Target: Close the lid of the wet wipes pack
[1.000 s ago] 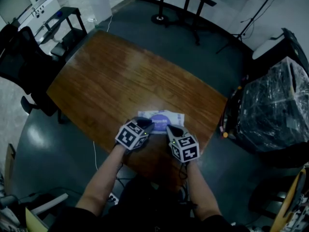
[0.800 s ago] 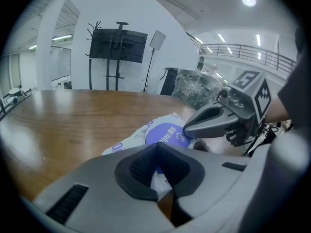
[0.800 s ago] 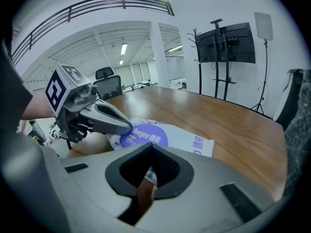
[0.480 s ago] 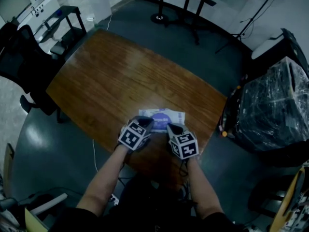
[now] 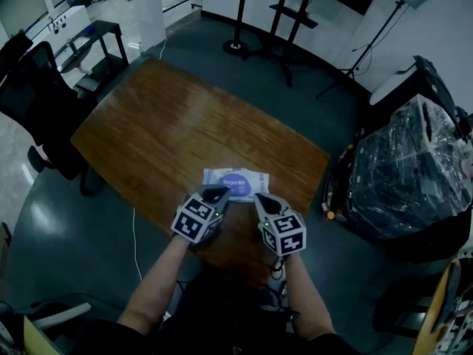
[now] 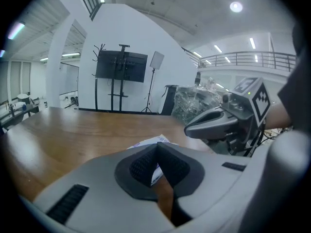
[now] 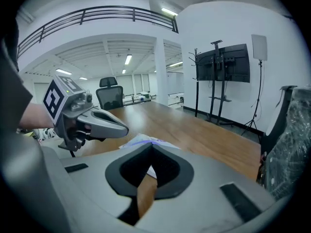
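Observation:
The wet wipes pack is a white flat pack with a purple round patch in its middle. It lies on the brown table near the front edge, and its top looks flat. My left gripper hovers just in front of the pack's left half, shut with nothing between its pads. My right gripper hovers in front of the right half, also shut and empty. In the left gripper view the closed tips cover part of the pack. The right gripper view shows the same over the pack.
A black office chair stands off the table's left end. A large bundle wrapped in plastic film sits on the floor at the right. Stands with round bases are beyond the far edge. The table's front edge runs right under my hands.
Both grippers have risen off the pack and drawn back a little toward me. The pack has stayed where it was on the table.

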### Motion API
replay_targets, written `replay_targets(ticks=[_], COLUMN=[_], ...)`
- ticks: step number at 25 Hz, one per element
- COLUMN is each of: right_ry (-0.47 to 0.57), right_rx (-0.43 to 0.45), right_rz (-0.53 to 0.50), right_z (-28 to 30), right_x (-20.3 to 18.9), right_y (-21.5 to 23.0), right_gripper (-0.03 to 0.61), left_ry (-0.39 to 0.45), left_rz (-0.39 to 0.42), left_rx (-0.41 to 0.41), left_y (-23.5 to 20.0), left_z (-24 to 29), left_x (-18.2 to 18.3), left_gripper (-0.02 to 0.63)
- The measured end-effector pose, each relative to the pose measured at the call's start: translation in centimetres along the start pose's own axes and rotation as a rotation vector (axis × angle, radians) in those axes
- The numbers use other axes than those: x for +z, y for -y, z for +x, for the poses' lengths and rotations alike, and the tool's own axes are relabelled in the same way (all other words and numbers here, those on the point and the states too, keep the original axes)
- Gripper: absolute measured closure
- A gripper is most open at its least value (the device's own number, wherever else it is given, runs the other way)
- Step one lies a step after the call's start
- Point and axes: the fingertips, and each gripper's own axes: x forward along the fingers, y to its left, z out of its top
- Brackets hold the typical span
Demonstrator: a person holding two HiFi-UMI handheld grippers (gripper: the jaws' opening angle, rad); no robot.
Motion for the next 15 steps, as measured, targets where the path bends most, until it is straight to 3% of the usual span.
replay_targets(ticks=[15], right_ry=[0.389], right_rx=[0.204], right_rz=[-0.071], right_z=[-17.4], right_x=[7.0], right_y=[-4.5], right_gripper=[0.569], left_ry=[0.286], left_rz=[-0.027], left_rx=[0.178], left_y=[14.8], left_z=[-10.6], left_x=[7.7], left_gripper=[0.611])
